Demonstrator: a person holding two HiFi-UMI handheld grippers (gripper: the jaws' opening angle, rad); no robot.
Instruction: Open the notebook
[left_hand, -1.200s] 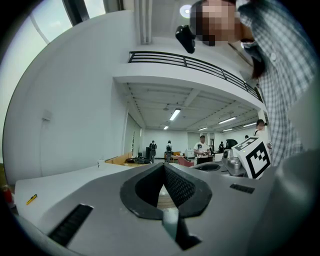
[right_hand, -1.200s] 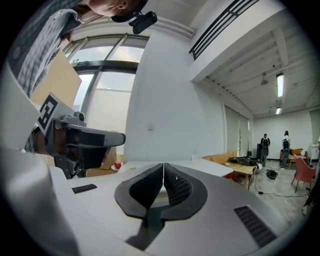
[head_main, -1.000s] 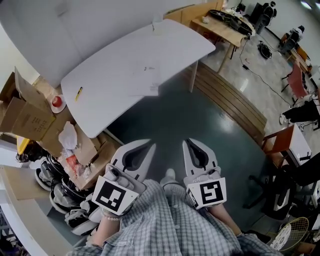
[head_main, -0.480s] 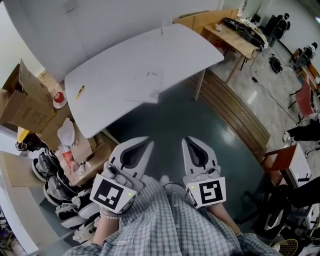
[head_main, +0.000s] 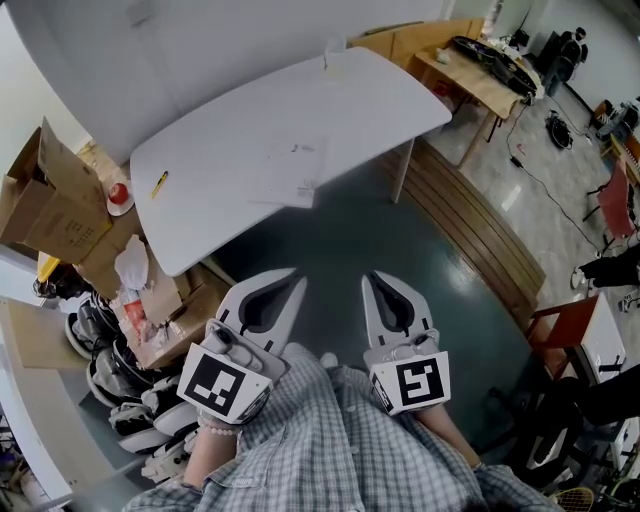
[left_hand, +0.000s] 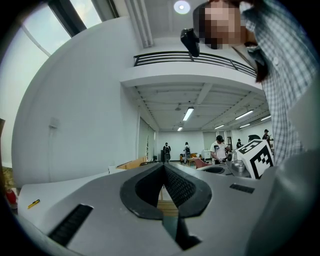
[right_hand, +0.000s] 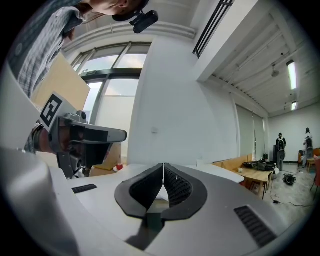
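White desk (head_main: 220, 130) is ahead, well apart from both tools; cardboard boxes (head_main: 55, 215) are piled off its left end. Left hand-held gripper (head_main: 291, 278) and right hand-held gripper (head_main: 372, 279) are both clenched, nothing between the pads, side by side over the floor, pointing level. Notebook (head_main: 288, 172) lies flat at the desk's near long edge, roughly mid-length, untouched. Small yellow pen (head_main: 158, 184) lies near the desk's left end.
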